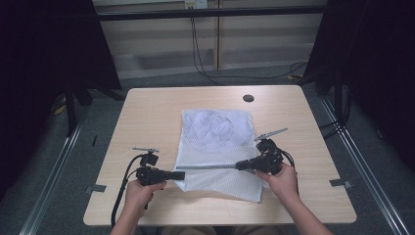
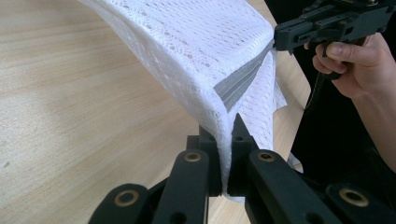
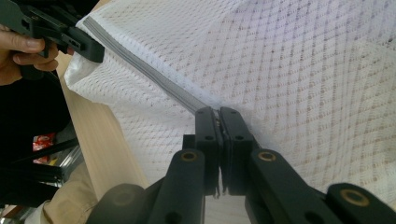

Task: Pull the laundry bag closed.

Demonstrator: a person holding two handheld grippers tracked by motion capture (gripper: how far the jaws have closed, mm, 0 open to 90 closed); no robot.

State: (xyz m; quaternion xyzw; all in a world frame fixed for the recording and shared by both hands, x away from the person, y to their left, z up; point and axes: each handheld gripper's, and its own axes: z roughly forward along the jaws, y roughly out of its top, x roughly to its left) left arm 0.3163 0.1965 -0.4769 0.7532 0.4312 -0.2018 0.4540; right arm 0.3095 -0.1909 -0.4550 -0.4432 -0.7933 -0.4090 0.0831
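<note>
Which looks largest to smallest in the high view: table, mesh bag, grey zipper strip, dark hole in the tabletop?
1. Table.
2. Mesh bag, covering the table's middle.
3. Grey zipper strip, long but thin, stretched between the left tool and right tool.
4. Dark hole.

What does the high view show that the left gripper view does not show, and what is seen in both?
The high view alone shows the whole table with a dark round hole near its far edge, the grey floor, and the white bundle inside the mesh bag.

The left gripper view alone shows, from close, the left gripper with its jaws shut on the bag's corner, where the grey zipper ends.

Both show the mesh bag, the zipper stretched between the two grippers, and the right gripper clamped at the zipper's other end.
</note>
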